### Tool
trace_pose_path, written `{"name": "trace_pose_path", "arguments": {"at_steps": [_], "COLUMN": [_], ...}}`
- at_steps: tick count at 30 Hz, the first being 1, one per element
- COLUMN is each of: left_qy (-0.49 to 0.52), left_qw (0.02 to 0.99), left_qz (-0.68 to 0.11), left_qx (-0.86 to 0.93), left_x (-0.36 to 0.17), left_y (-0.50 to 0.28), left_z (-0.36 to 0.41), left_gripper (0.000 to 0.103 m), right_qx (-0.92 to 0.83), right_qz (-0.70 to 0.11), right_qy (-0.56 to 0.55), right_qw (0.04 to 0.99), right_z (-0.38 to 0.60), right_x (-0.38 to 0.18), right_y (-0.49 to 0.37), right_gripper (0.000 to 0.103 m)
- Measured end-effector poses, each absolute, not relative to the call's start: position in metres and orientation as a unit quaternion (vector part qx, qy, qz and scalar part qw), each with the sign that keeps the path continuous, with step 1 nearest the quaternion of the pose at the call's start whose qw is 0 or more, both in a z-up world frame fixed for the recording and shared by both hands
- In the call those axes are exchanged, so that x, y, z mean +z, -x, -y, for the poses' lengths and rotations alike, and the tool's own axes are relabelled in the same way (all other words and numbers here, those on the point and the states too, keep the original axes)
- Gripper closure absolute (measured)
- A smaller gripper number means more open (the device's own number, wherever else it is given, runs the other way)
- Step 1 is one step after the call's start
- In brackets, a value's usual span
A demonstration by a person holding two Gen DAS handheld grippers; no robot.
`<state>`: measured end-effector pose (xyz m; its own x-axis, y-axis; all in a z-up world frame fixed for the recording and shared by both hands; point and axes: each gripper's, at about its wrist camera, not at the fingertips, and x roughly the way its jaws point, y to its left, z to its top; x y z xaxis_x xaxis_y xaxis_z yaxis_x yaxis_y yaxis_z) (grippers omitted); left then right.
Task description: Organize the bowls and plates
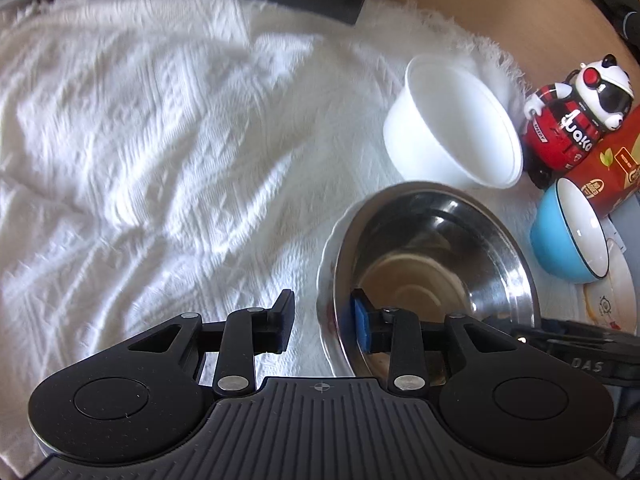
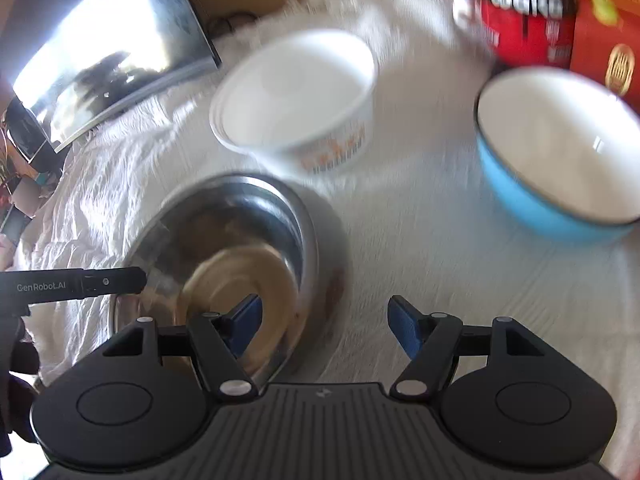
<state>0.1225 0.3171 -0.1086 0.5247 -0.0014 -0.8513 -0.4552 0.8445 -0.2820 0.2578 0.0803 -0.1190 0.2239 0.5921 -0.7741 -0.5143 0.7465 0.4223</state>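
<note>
The steel bowl (image 1: pixel 436 276) sits nested on a white plate (image 1: pixel 326 280) on the white cloth (image 1: pixel 160 140), so one stacking step looks done. The left gripper (image 1: pixel 322 318) straddles the near rim of that pair: one finger stands outside over the cloth, the blue-padded one inside the bowl, with a clear gap either side. Its jaws stand apart and press on nothing that shows. From the right wrist view, the right gripper (image 2: pixel 324 326) is likewise spread, one pad over the bowl's inside, the other over bare cloth; the rim lies between them but no pad touches it. The left gripper's black finger (image 2: pixel 116 280) shows at the bowl's far side there.

Still loose are the white bowl (image 1: pixel 456 128), standing behind the steel one and apart from it, and the blue bowl (image 1: pixel 568 232), off to the side. In the left view the blue bowl seems to rest on or just in front of a patterned plate (image 1: pixel 608 300), though the edge of the frame makes that hard to tell. A red toy (image 1: pixel 572 120) and a red box (image 1: pixel 616 160) stand behind them at the cloth's edge.

As a judgement, the task is partway: one bowl and plate are stacked, two bowls and perhaps a second plate remain to be gathered. Both grippers appear free to reach next.
</note>
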Motion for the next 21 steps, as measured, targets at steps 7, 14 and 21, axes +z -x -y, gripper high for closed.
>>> {"name": "trace_pose_path", "arguments": {"at_steps": [7,14,21], "left_qy": [0.279,0.306,0.311], "left_qw": [0.828,0.821,0.818], "left_qz": [-0.471,-0.469,-0.472], "left_qx": [0.123,0.113,0.108], "left_x": [-0.115,-0.115,-0.119], "left_y": [-0.126,-0.124,-0.128], "left_z": [-0.328,-0.336,-0.337], "left_gripper": [0.071,0.071,0.072], "right_qx": [0.361,0.377,0.364], "right_qz": [-0.538,-0.550,-0.553], "right_qy": [-0.009,0.043,0.101], "right_qw": [0.761,0.744,0.743], "right_z": [-0.095,-0.121,-0.142], "right_x": [-0.132,-0.135,-0.135], "right_y": [-0.260,-0.255,-0.250], "right_gripper": [0.023,0.000,0.002]}}
